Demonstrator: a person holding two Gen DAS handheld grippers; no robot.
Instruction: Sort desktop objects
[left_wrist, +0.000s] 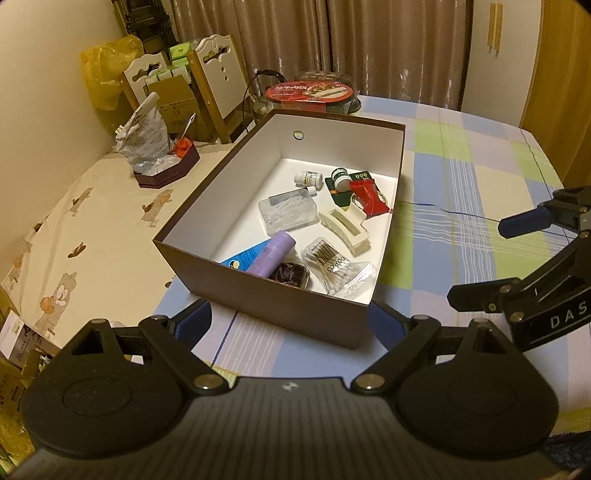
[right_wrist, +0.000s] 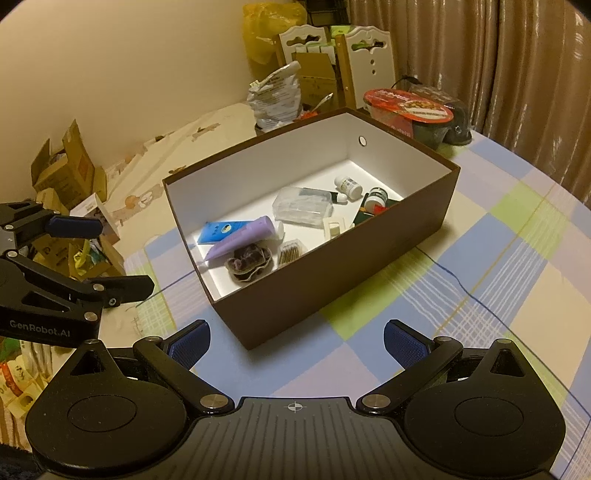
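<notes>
Looks basically done: all the small stuff (tube (right_wrist: 243, 236), cotton swabs (left_wrist: 338, 271), hair clip (left_wrist: 345, 230)) sits inside the box (left_wrist: 258, 295), and left gripper (left_wrist: 290, 325) and right gripper (right_wrist: 297, 343) hover near it, wide open, empty.

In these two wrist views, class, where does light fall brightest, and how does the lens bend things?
Left wrist view: the brown box has a brightly lit white floor; dark corners show fisheye vignetting. Right wrist view: the box's near wall shadows its floor; the checked tablecloth's lines curve.
</notes>
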